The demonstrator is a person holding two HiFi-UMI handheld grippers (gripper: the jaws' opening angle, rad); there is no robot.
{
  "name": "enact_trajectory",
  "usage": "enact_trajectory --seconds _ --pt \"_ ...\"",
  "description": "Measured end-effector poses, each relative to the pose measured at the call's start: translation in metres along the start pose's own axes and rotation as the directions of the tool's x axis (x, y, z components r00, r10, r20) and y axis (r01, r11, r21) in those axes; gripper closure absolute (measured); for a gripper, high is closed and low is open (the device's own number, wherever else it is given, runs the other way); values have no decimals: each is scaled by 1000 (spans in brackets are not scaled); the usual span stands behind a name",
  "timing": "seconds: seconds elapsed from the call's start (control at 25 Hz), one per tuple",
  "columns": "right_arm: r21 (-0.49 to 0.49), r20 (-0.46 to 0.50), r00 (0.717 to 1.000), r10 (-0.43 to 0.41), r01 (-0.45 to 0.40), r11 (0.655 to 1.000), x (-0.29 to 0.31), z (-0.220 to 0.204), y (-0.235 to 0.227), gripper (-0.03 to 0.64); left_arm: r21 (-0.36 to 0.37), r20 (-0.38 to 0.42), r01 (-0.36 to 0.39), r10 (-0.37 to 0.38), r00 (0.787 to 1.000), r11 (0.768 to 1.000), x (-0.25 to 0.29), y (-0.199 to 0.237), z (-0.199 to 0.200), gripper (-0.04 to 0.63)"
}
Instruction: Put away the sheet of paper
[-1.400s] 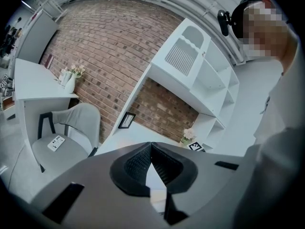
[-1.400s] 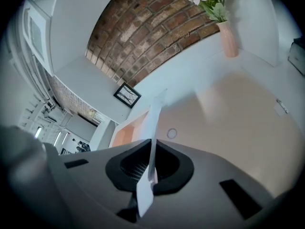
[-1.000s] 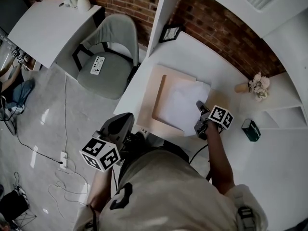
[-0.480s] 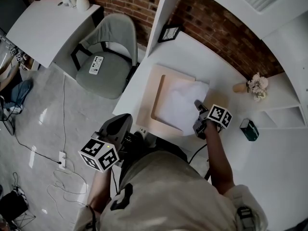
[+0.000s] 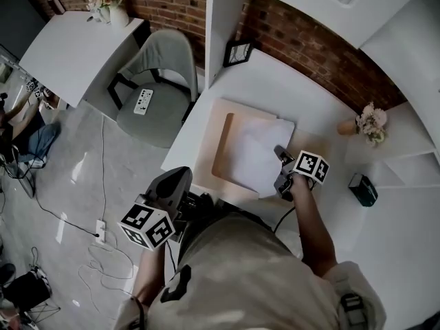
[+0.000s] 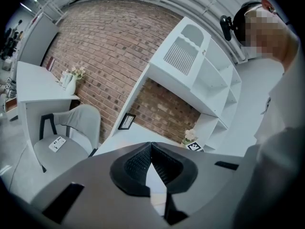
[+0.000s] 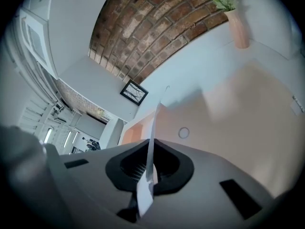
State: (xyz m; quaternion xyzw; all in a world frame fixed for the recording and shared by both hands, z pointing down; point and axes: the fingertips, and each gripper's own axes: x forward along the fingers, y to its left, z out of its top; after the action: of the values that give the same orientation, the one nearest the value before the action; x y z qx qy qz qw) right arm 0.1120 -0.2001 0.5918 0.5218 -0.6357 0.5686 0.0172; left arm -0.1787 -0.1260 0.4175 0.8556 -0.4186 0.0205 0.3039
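Note:
The white sheet of paper (image 5: 256,153) lies partly over a shallow pale wooden tray (image 5: 218,139) on the white desk. My right gripper (image 5: 280,159) is shut on the sheet's right edge. In the right gripper view the paper (image 7: 153,123) stands edge-on between the jaws of the right gripper (image 7: 149,150), with the tray (image 7: 136,123) beyond it. My left gripper (image 5: 173,184) hangs off the desk's front edge, away from the paper. In its own view the left gripper (image 6: 151,147) is shut with nothing held.
A grey chair (image 5: 157,88) holding a remote (image 5: 144,100) stands left of the desk. A picture frame (image 5: 237,52) leans at the back. A flower vase (image 5: 370,124) and a small dark box (image 5: 362,189) sit to the right, below the shelves.
The right gripper has shifted slightly left with the sheet's edge in it. The left gripper has stayed low by the desk's front.

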Motion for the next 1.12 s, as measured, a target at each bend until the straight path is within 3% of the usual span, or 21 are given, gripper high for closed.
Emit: enact_trajectory --seconds 0.48,0.92,1.12 --pt "11 -54 994 96 -96 995 13 1 1 589 38 -11 -64 64 998 997 14 -31 0 580" --pt "14 -97 980 172 -171 985 29 -3 9 589 66 -40 -164 167 985 984 4 -45 -16 580" --pt "13 -95 980 172 -172 985 31 -8 14 589 72 -44 -159 162 986 985 1 -40 -14 580"
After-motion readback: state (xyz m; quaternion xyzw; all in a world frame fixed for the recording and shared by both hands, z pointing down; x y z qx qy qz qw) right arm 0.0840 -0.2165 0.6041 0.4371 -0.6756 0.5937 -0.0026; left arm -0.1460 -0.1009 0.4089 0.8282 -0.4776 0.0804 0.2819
